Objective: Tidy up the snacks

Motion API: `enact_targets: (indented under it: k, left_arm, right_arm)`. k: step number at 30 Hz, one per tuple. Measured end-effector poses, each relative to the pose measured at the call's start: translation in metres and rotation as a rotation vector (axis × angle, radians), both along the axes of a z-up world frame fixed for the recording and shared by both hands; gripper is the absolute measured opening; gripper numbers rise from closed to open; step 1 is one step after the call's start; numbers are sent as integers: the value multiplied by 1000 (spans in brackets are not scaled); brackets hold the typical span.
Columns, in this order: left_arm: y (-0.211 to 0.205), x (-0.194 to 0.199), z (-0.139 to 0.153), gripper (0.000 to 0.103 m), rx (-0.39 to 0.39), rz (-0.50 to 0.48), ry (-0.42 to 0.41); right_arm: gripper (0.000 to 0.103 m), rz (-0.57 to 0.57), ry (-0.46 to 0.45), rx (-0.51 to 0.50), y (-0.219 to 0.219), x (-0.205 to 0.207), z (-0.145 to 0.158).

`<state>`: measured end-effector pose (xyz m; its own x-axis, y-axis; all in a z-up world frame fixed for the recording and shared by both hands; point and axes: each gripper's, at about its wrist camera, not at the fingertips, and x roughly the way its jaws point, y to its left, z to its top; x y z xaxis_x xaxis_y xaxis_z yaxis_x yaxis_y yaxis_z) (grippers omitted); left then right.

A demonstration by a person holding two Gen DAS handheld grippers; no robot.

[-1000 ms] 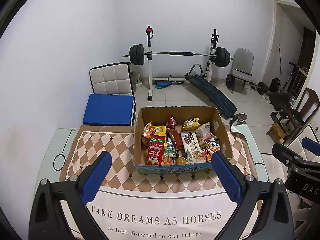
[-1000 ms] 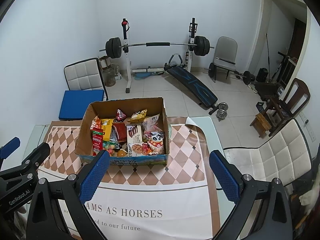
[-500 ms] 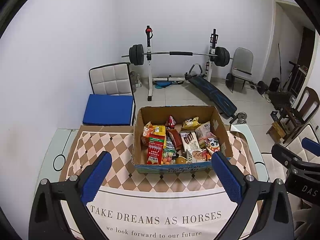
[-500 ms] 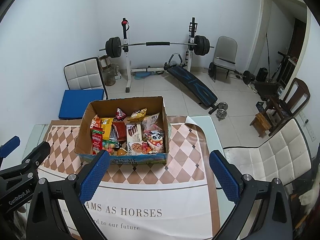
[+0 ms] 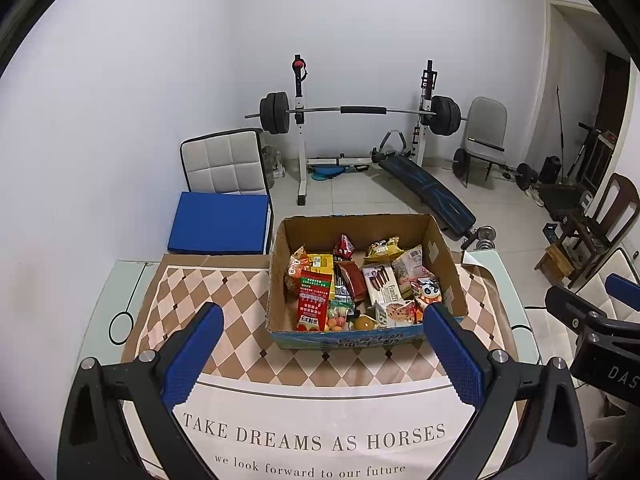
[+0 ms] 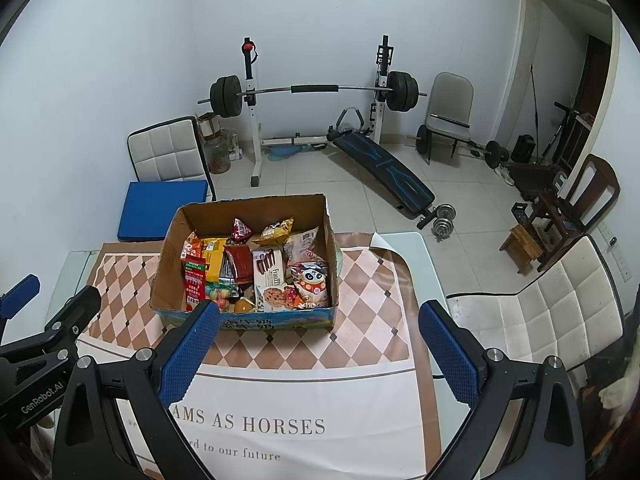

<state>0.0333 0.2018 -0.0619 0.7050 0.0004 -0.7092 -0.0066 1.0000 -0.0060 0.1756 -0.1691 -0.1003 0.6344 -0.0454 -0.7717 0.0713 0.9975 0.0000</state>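
Observation:
An open cardboard box (image 5: 448, 264) stands on the table's checkered cloth (image 5: 200, 300), packed with several snack packets: a red packet (image 5: 314, 306), a white biscuit box (image 5: 382, 282), a panda bag (image 5: 428, 292). The box also shows in the right wrist view (image 6: 168, 272). My left gripper (image 5: 324, 328) is open and empty, held above the cloth just in front of the box. My right gripper (image 6: 320, 332) is open and empty, in front of the box and slightly right of it. Each gripper's body appears at the edge of the other's view.
A white and blue chair (image 5: 224, 200) stands behind the table on the left. A white padded chair (image 6: 552, 312) stands at the table's right side. A barbell rack (image 5: 360, 120), a bench, dumbbells and wooden chairs are on the floor beyond.

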Motion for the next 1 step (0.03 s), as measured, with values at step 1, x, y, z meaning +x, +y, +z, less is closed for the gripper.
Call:
enact_targets:
  k: [1]
  left_arm:
    - [1,1,2,102,-1,-2,0]
  right_arm:
    - [101,0,1,0,0,1,1]
